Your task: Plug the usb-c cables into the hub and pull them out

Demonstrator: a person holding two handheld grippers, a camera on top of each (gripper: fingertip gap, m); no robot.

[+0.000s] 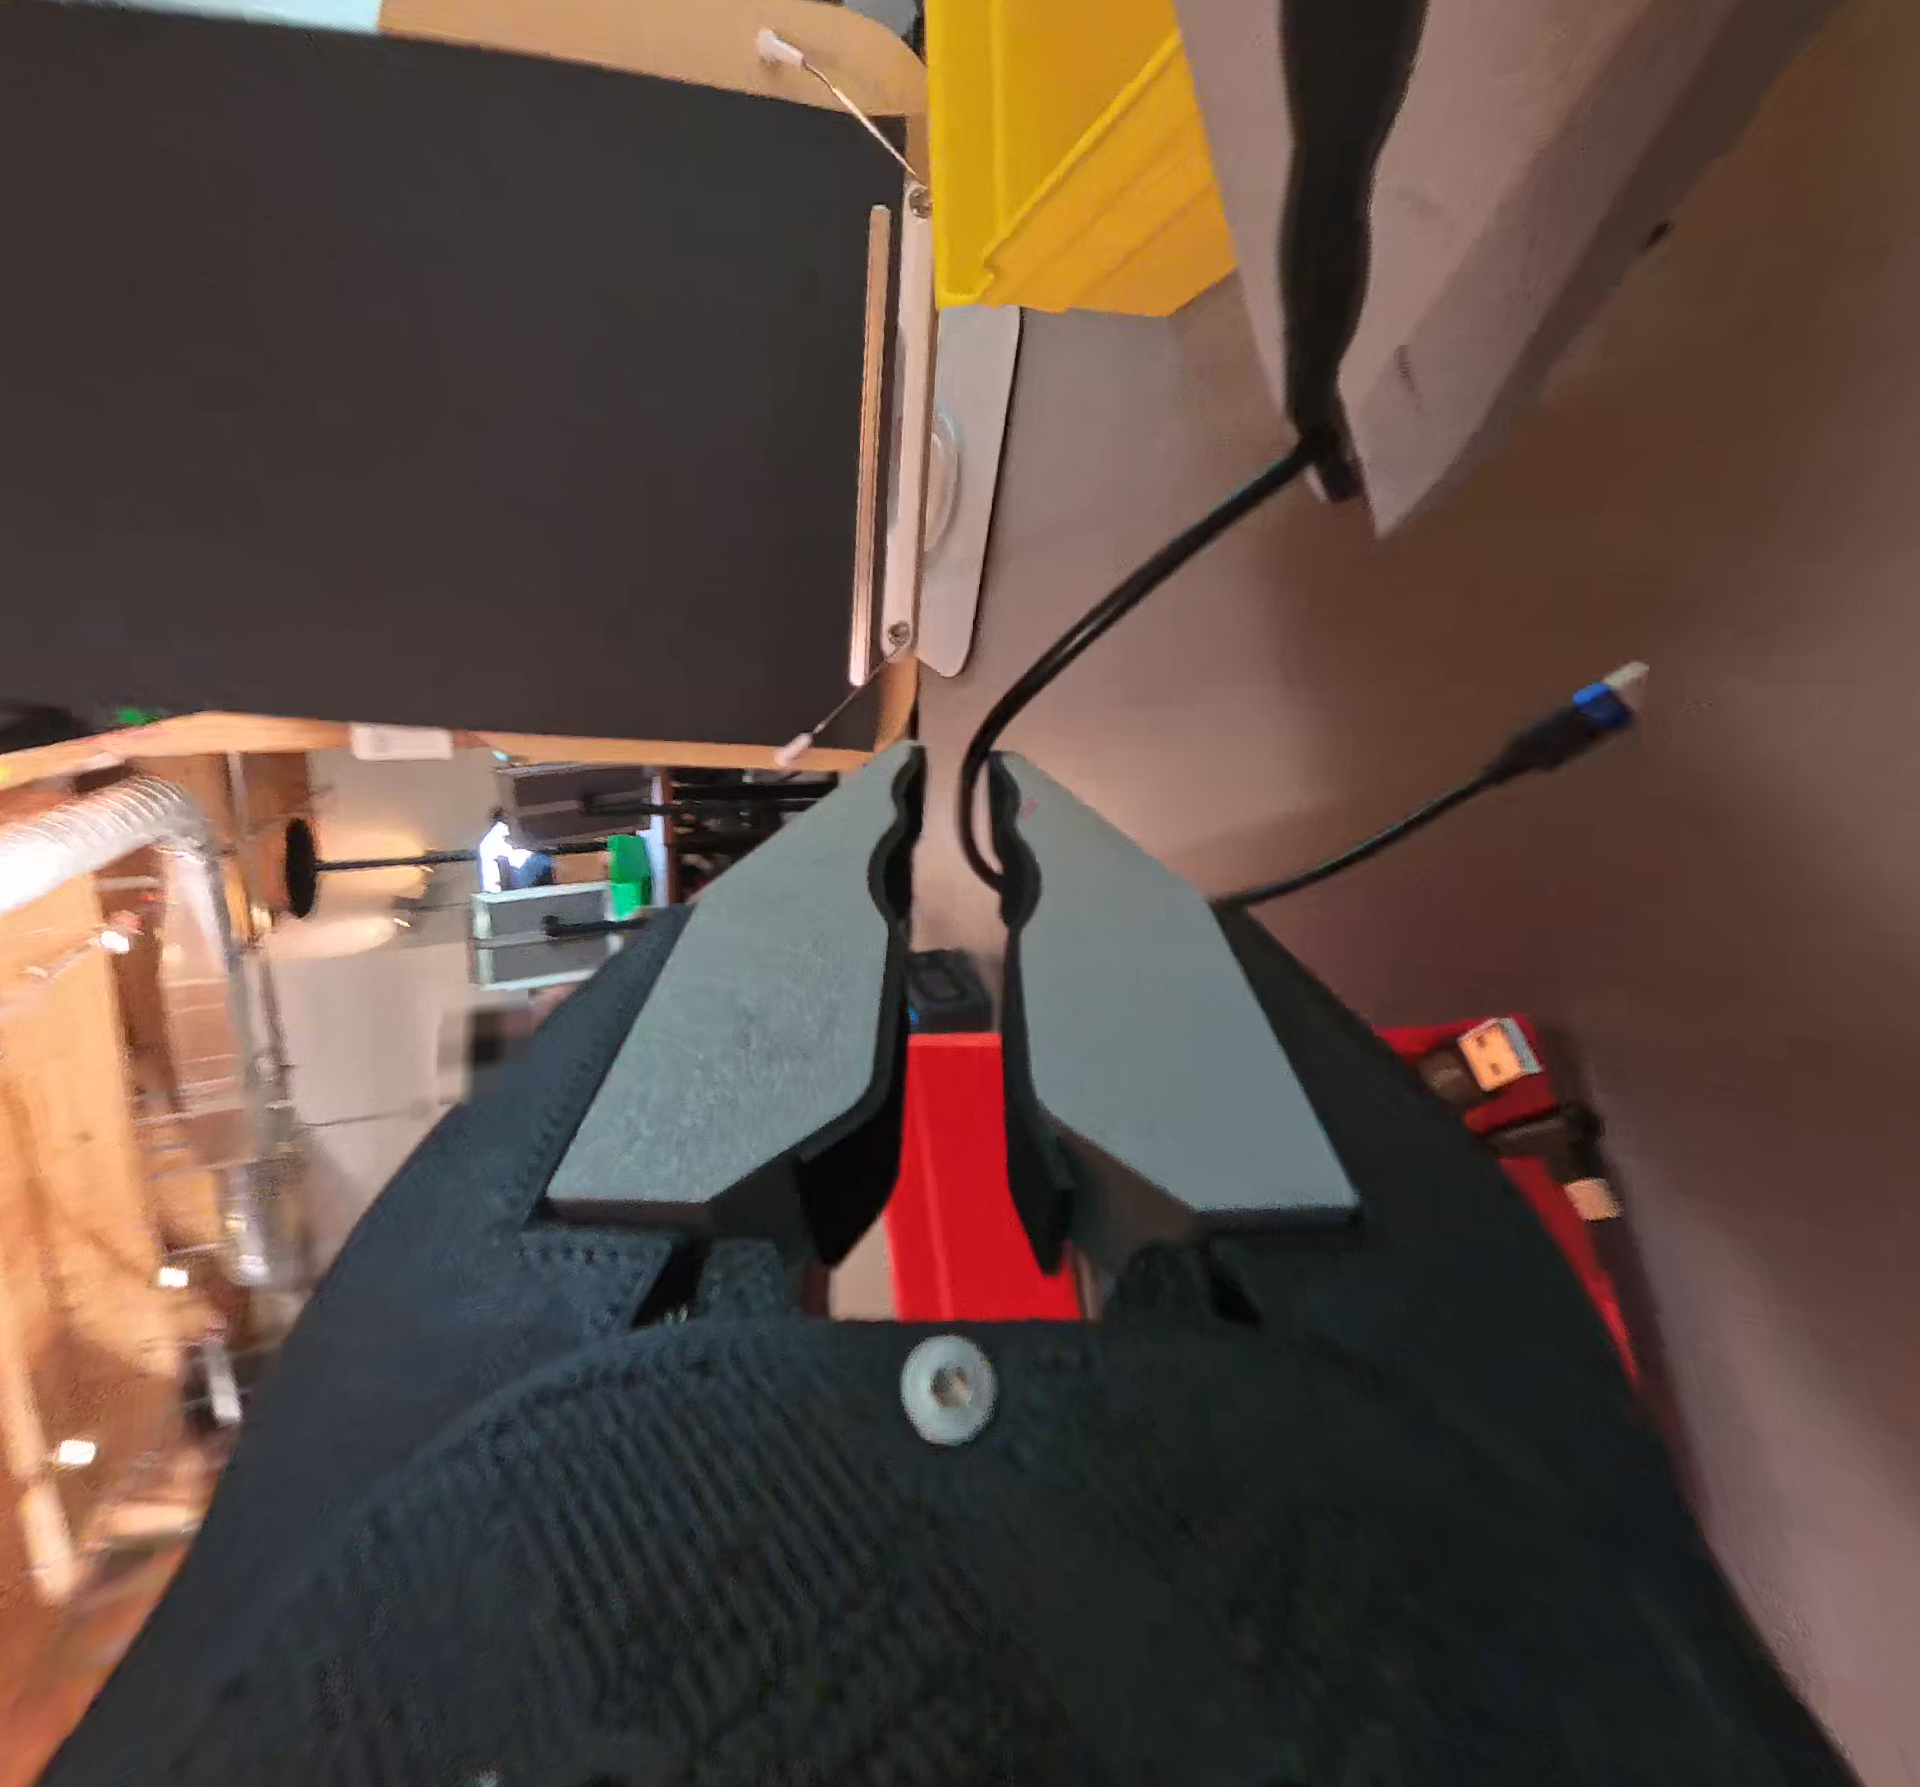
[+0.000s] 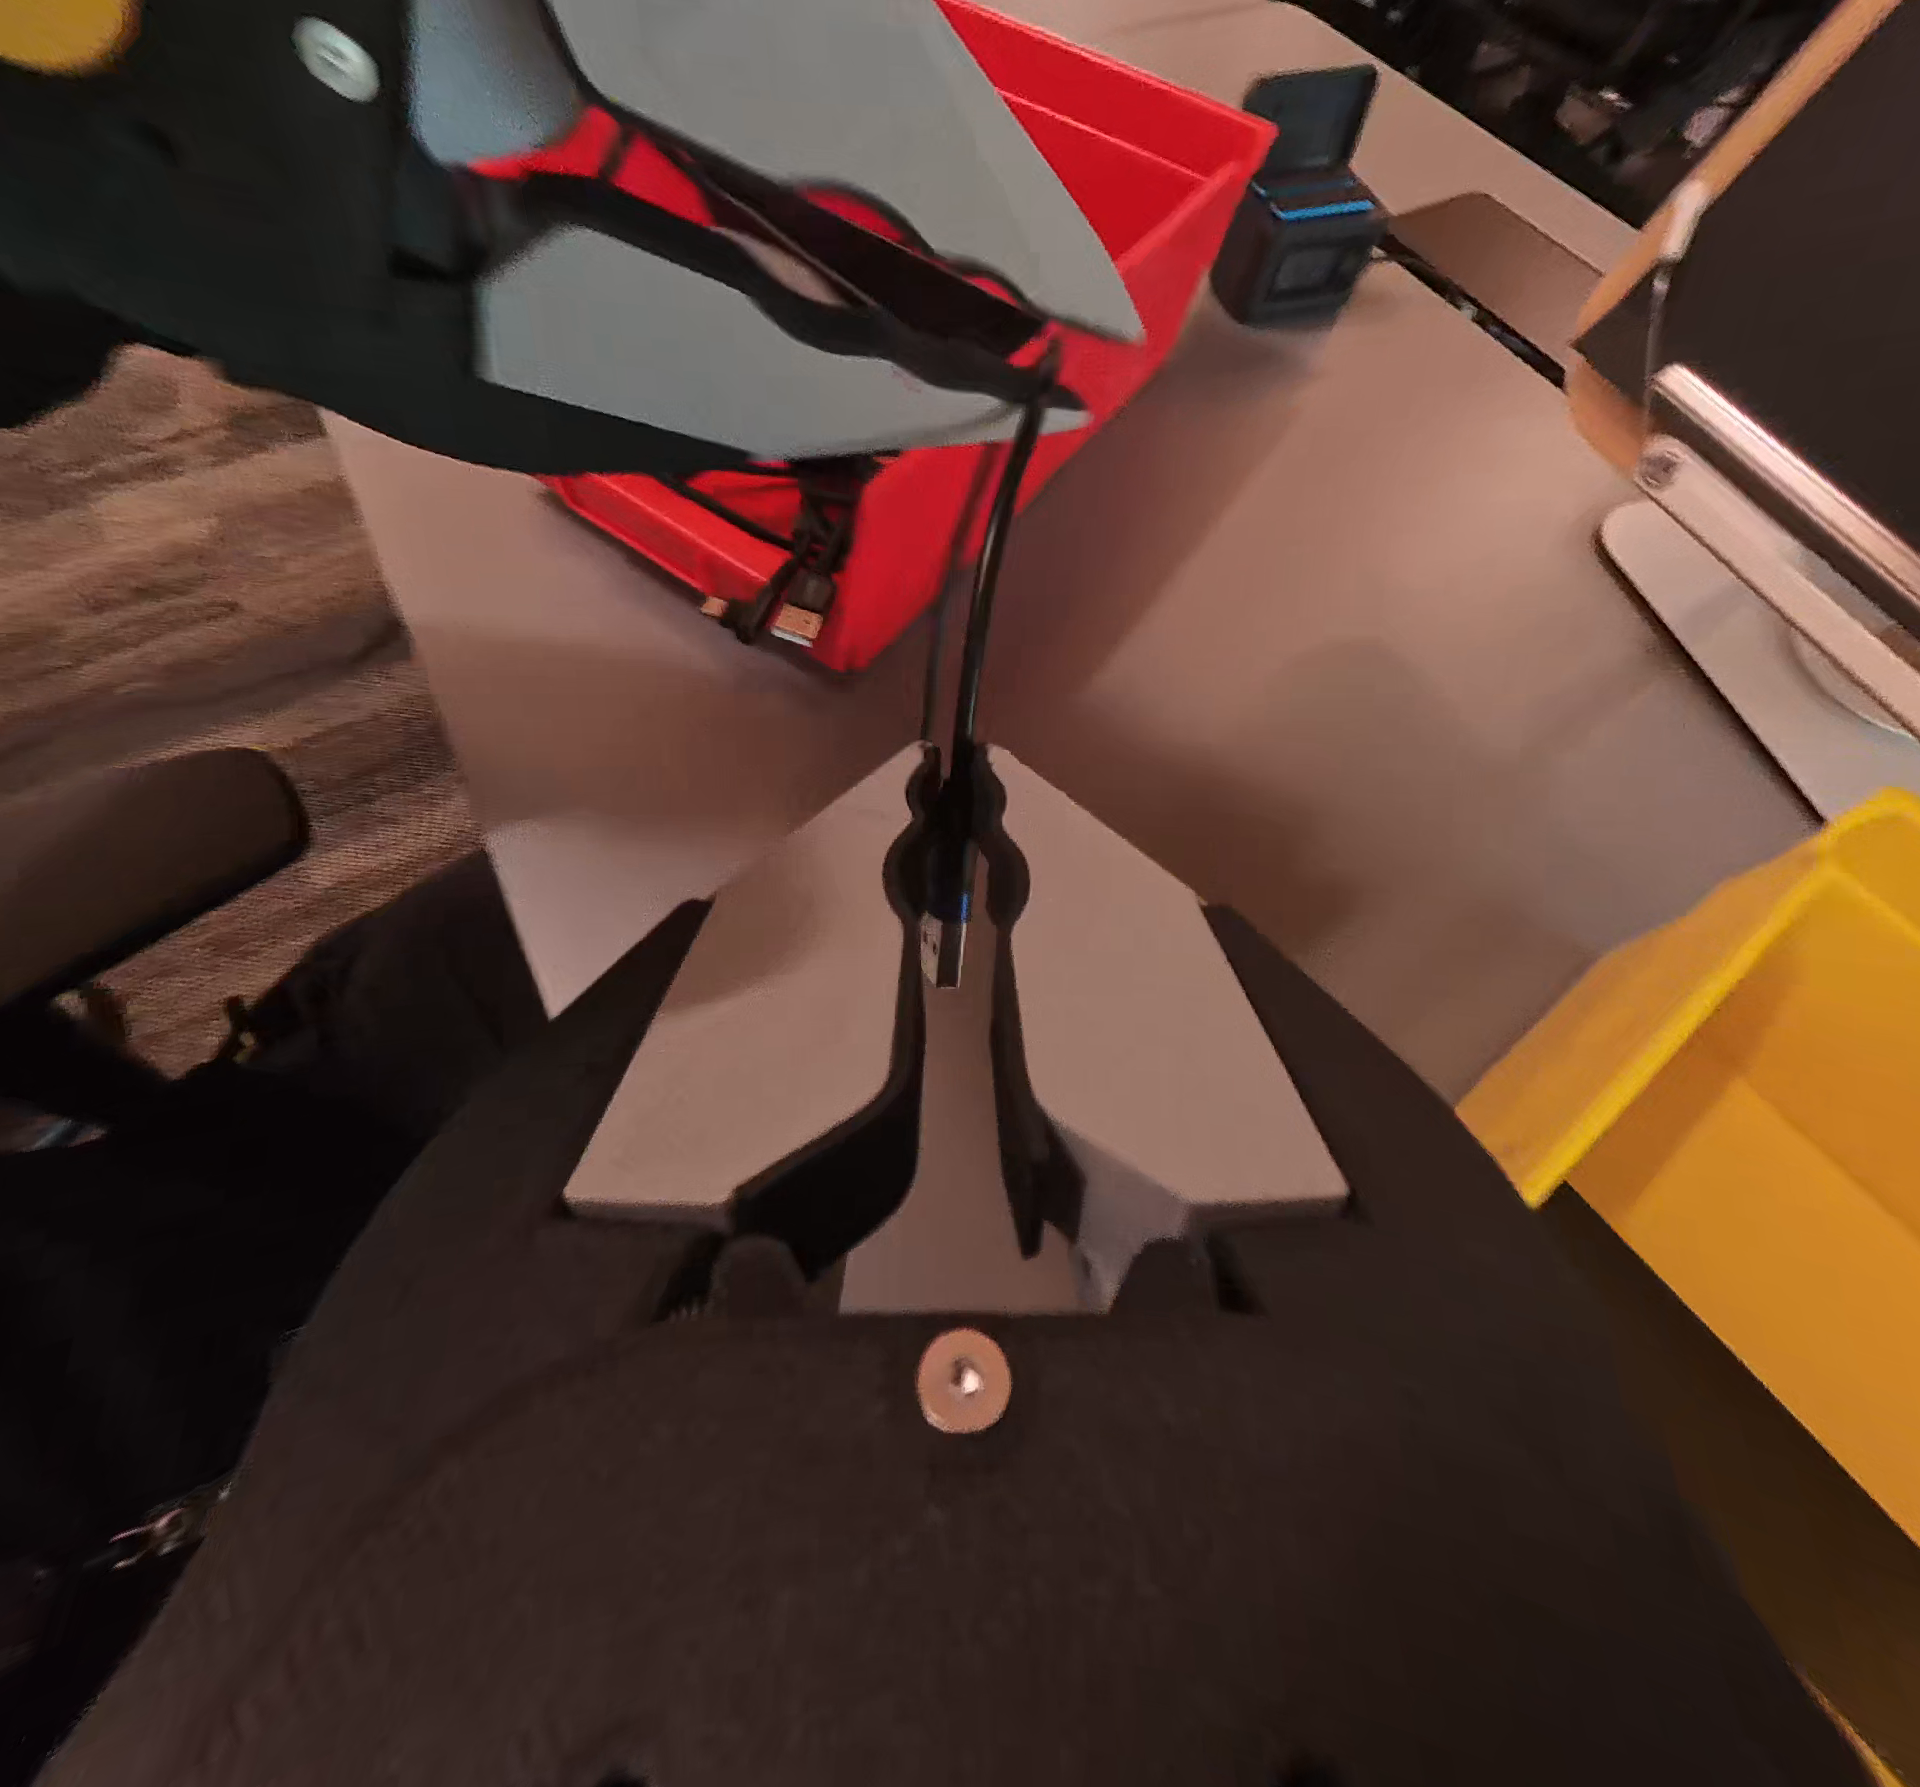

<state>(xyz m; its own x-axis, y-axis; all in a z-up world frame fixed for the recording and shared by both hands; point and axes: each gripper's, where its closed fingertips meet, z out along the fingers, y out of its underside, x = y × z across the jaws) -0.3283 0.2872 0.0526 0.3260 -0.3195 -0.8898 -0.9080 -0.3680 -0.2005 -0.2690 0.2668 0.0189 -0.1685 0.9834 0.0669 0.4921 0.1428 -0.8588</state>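
1. Two grippers share one black cable (image 1: 1122,594). In the left wrist view, the left gripper (image 1: 956,781) has a narrow gap between its tips, and the cable loops against the inner edge of the right finger (image 1: 1132,1010). Whether it is truly pinched there cannot be told from this view.
2. From that loop the cable rises ahead and to the right, up to the right gripper (image 1: 1330,470), which grips its far end.
3. To the right of the fingers a second cable (image 1: 1455,802) with a blue-tipped plug lies on the grey table (image 1: 1558,906). Below the fingers sits a red bin (image 1: 956,1166), and ahead, past the tips, a yellow bin (image 1: 1060,127).
4. In the right wrist view, the right gripper (image 2: 956,761) is pressed onto the cable's plug (image 2: 948,916). The metal end points back toward the camera, between the fingers.
5. The cable (image 2: 987,574) runs up ahead to the left gripper (image 2: 1049,355), whose tips sit close on it.
6. Behind that gripper is the red bin (image 2: 1143,179), with more cables inside. A small black device (image 2: 1304,210) stands right of it. The yellow bin (image 2: 1714,1114) is to the near right.
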